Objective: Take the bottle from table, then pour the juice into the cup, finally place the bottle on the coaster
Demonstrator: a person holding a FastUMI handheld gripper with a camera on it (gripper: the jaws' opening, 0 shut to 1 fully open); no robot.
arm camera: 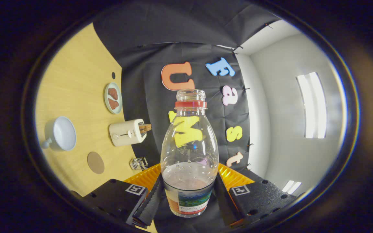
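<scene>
Gripper view is showing a clear plastic bottle (189,152), uncapped, with a red neck ring, a label low on its body and liquid sitting in its lower part. Gripper (189,197) is clamping the bottle's base, both fingers pressing its sides. Cup (62,133), coaster (96,162) and toaster (128,131) are lying well apart on the table (76,64).

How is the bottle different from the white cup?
The bottle is see-through and tall with a narrow neck; the cup is solid white, short and wide-mouthed with a handle. The bottle is clamped between the fingers of the tool, off the table; the cup rests on the wooden table beyond them, near the round coaster. The bottle holds some liquid at its base; the cup looks empty. Both are open at the top.
</scene>
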